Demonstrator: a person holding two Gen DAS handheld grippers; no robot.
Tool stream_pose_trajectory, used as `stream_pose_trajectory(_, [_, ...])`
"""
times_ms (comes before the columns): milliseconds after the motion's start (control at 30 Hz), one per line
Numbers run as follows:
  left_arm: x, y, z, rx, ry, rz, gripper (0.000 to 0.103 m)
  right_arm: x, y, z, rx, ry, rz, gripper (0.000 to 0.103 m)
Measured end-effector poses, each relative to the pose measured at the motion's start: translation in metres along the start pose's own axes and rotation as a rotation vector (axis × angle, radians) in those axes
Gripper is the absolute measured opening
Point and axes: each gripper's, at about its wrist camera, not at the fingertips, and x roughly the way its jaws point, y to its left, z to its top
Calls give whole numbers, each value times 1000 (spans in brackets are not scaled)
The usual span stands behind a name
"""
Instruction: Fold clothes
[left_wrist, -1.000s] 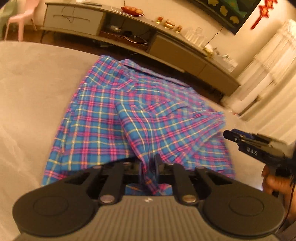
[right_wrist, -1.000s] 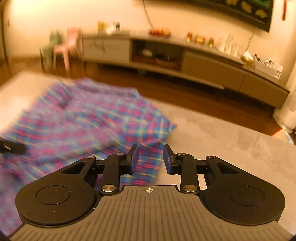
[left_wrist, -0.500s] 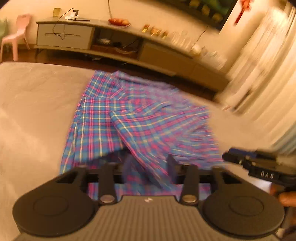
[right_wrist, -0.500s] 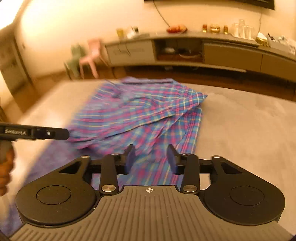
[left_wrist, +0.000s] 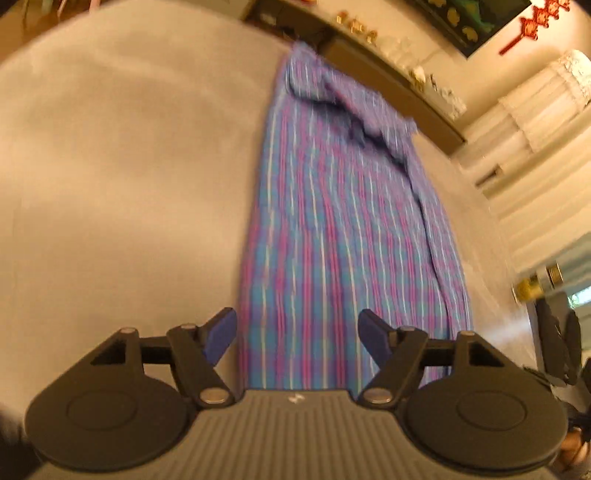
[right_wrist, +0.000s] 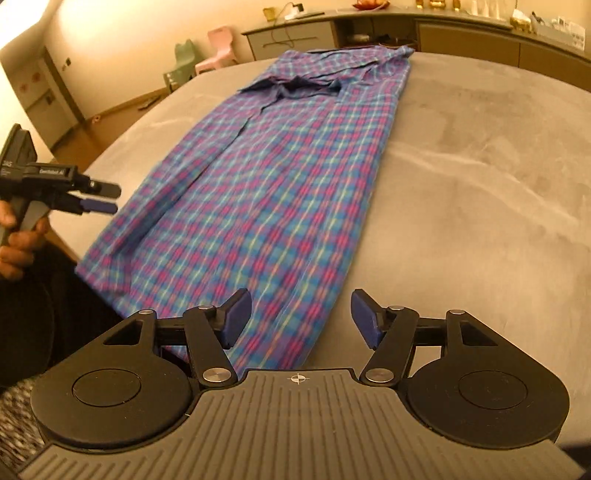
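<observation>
A blue, pink and yellow plaid shirt (right_wrist: 280, 166) lies stretched out long on a grey table (right_wrist: 480, 155), collar end far, hem near me. It also shows, blurred, in the left wrist view (left_wrist: 340, 240). My right gripper (right_wrist: 299, 319) is open and empty above the shirt's near hem. My left gripper (left_wrist: 297, 334) is open and empty over the hem's left part. The left gripper also shows in the right wrist view (right_wrist: 98, 197), held at the shirt's left edge.
A long low sideboard (right_wrist: 424, 26) with small items stands behind the table. Pink and green small chairs (right_wrist: 207, 55) stand far left. Curtains (left_wrist: 535, 147) hang at the right. My dark-clothed body (right_wrist: 44, 302) is at the table's near left edge.
The left gripper has let go of the shirt and opened wide. The right gripper has opened wider. The shirt now lies pulled out long and flat. Both cameras have swung towards its near hem.
</observation>
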Motion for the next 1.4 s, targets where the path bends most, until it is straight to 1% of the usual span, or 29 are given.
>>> stream_pose_trajectory(33, [0,0,-11,-2,12,-7,74,3,3,-5,-6,4,-14,58])
stream_pose_trajectory(100, [-3,-1,-31,7,6,-31,74,6,9,-14,-6,25,-22,50])
stream_pose_trajectory(133, [-4,-3,-37,14,10,-42,73,10,12,-16,-14,36,-14,38])
stream_pose_trajectory(167, [-5,-3,-42,16,15,-55,71,11,17,-18,-32,32,-17,34])
stream_pose_trajectory(200, [-4,-3,-46,17,25,-71,59,13,22,-19,-50,29,-21,30])
stream_pose_trajectory(233, [-2,-4,-49,24,38,-80,35,13,25,-19,-64,28,-28,17])
stream_pose_trajectory(267, [-1,-6,-51,33,49,-81,22,14,25,-16,-61,24,-18,3])
stream_pose_trajectory(300, [-1,-6,-51,37,55,-103,4,10,27,-12,-57,19,-4,2])
stream_pose_trajectory(333, [-4,-7,-50,28,54,-146,4,6,26,-7,-49,10,17,0])
stream_pose_trajectory(433, [-24,-14,-29,0,2,-270,3,-8,17,16,-12,-32,97,0])
stream_pose_trajectory(467, [-30,-17,-15,-14,-23,-312,3,-14,12,28,8,-56,131,0])
stream_pose_trajectory(567, [-42,-27,39,-55,-104,-424,3,-29,-8,79,46,-143,184,0])
stream_pose_trajectory(667, [-35,-37,111,-106,-194,-450,3,-20,-40,149,129,-220,228,0])
stream_pose_trajectory(733, [-20,-36,162,-161,-242,-435,3,-5,-65,195,207,-259,231,0])
stream_pose_trajectory(833, [27,-30,231,-216,-263,-381,4,40,-101,256,310,-269,203,0])
stream_pose_trajectory(867, [48,-27,252,-219,-257,-357,4,57,-111,274,333,-262,184,0])
stream_pose_trajectory(933, [93,-18,279,-249,-223,-292,4,102,-129,302,366,-223,140,0])
stream_pose_trajectory(1000, [129,-7,287,-271,-205,-219,6,143,-141,314,379,-188,110,0])
stream_pose_trajectory(1033, [146,-1,290,-280,-197,-182,12,157,-146,315,388,-170,123,11])
stream_pose_trajectory(1067, [153,5,289,-290,-203,-170,16,170,-152,314,397,-153,136,20])
stream_pose_trajectory(1133, [151,14,280,-302,-252,-187,34,174,-162,302,430,-167,163,32])
stream_pose_trajectory(1167, [140,16,275,-293,-297,-205,41,166,-166,294,439,-207,169,39])
stream_pose_trajectory(1200, [127,17,267,-277,-338,-220,55,153,-168,284,449,-232,187,43])
stream_pose_trajectory(1233, [111,17,257,-252,-371,-226,65,140,-170,275,459,-257,205,48])
stream_pose_trajectory(1267, [96,17,246,-214,-384,-218,67,127,-172,264,466,-280,223,50])
stream_pose_trajectory(1300, [83,16,234,-171,-387,-205,69,113,-167,251,439,-270,229,53])
stream_pose_trajectory(1333, [74,16,222,-133,-375,-190,71,100,-162,237,412,-259,235,59])
stream_pose_trajectory(1367, [72,15,207,-93,-346,-165,72,91,-156,223,380,-225,233,63])
stream_pose_trajectory(1400, [75,15,192,-67,-308,-133,73,88,-147,209,358,-192,224,63])
